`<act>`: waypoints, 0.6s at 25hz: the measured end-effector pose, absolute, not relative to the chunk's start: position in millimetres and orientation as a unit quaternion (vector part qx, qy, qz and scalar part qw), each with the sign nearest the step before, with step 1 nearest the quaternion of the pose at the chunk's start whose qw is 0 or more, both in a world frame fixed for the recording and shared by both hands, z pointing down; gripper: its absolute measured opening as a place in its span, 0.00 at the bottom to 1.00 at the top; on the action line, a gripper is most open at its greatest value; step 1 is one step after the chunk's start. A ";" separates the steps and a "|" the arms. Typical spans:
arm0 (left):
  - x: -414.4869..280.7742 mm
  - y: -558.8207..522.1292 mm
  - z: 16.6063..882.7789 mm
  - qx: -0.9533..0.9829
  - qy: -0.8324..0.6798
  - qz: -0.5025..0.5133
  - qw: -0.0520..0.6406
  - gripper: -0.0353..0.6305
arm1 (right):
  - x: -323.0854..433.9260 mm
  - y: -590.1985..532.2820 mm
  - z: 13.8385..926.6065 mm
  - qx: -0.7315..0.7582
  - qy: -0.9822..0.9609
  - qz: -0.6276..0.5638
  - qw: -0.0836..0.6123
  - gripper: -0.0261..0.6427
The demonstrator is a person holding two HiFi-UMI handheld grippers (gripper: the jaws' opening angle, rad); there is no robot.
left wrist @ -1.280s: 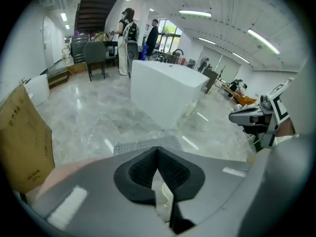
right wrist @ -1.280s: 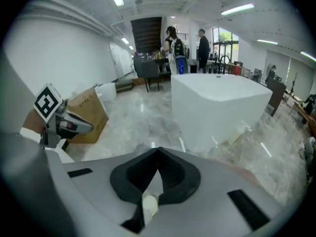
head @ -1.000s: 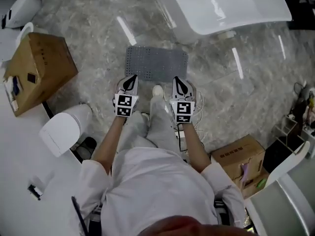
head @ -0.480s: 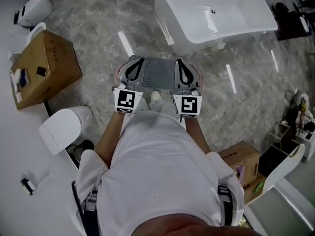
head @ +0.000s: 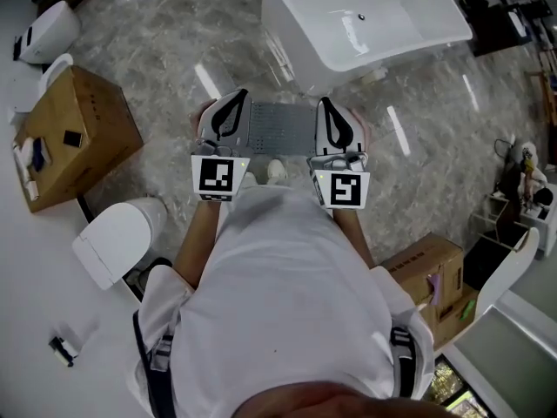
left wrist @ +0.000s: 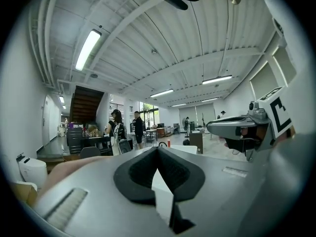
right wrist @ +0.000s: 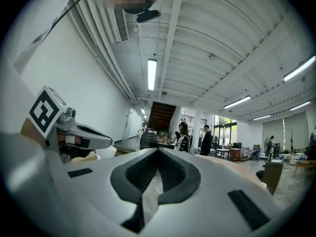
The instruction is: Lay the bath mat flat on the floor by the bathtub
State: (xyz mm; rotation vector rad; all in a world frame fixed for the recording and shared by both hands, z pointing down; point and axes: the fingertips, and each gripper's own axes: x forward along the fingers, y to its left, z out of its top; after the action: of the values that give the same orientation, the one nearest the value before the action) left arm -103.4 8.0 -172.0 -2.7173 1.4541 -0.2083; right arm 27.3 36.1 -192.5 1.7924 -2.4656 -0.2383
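Grey bath mat (head: 280,129) is down flat on the marble-look floor (head: 157,50). From the head view it sits below and between the two grippers, with its far edge just short of the bathtub (head: 365,24) beyond their tips. That's where you'd want it, right where feet land stepping out, so I'd call the job pretty much done.

Left gripper (head: 235,107) and right gripper (head: 329,111) are both closed tight with nothing pinched in them (each gripper's own view shows the black pads meeting at the tip, no fabric between). They're held level and side by side, up off the floor and well clear of the mat. My guess is there's simply nothing left to hold.

Headcount:
- one mat
- one tub
- two grippers
- two cardboard boxes, with one box (head: 74,133) out to the left gripper's side and the other box (head: 431,277) behind the right one
- a white toilet (head: 113,233) back-left
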 end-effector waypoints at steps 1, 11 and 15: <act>-104.5 8.0 -172.2 -0.881 0.468 -0.069 0.027 0.05 | 29.0 37.9 -193.0 0.591 -0.802 -0.076 0.042 0.04; -101.7 13.5 -164.4 -0.895 0.442 -0.065 0.003 0.05 | 35.7 38.4 -171.3 0.606 -0.792 -0.040 0.067 0.04; -91.2 19.2 -159.0 -0.903 0.424 -0.066 -0.022 0.05 | 34.9 42.4 -169.2 0.592 -0.802 -0.035 0.070 0.04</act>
State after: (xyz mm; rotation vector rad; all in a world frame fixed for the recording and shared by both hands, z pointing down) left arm -91.2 19.2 -159.0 -2.8765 1.3506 -0.2105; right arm 34.9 42.4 -169.2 1.7823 -2.4135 -0.1061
